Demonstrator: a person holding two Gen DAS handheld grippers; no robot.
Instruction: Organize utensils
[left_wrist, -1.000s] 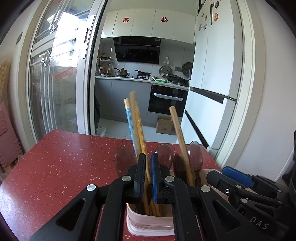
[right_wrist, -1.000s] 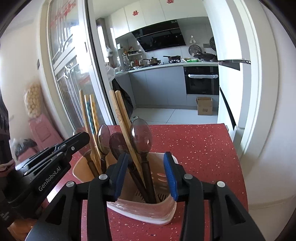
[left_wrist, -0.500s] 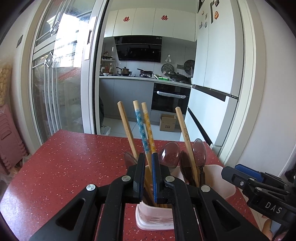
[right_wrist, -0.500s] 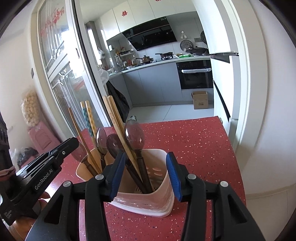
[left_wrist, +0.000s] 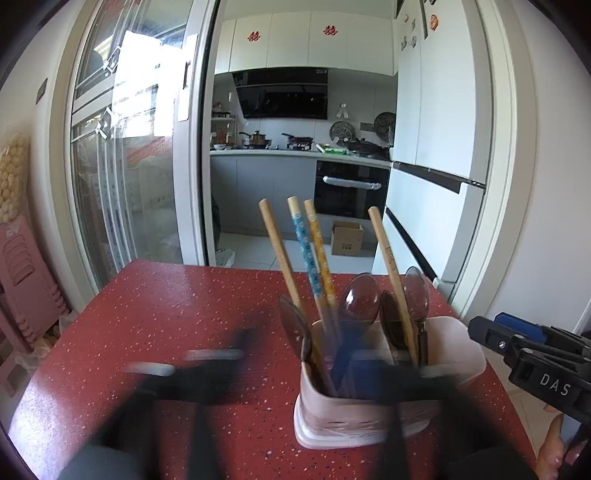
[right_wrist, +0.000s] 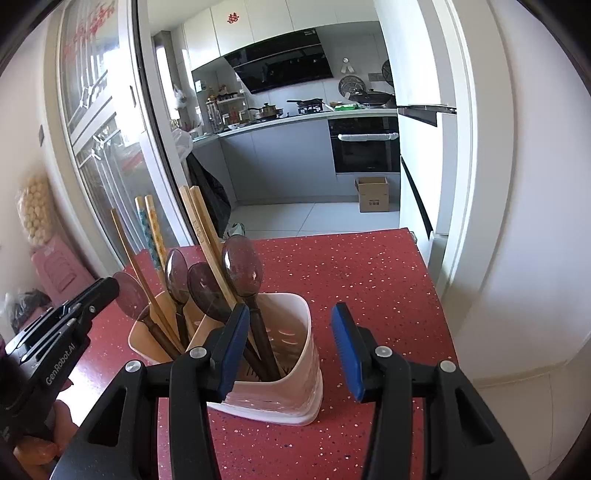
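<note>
Well, red speckled table (right_wrist: 369, 273) faces grey kitchen (right_wrist: 288, 147).

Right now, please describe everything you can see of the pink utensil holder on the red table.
The utensil holder is a pale pink plastic cup with rounded corners, a divider inside and slots low in its inner wall. It stands upright on the red speckled table, holding wooden chopsticks and dark translucent spoons with bowls up. The right tongs are open, with one pad before its near wall.
</note>
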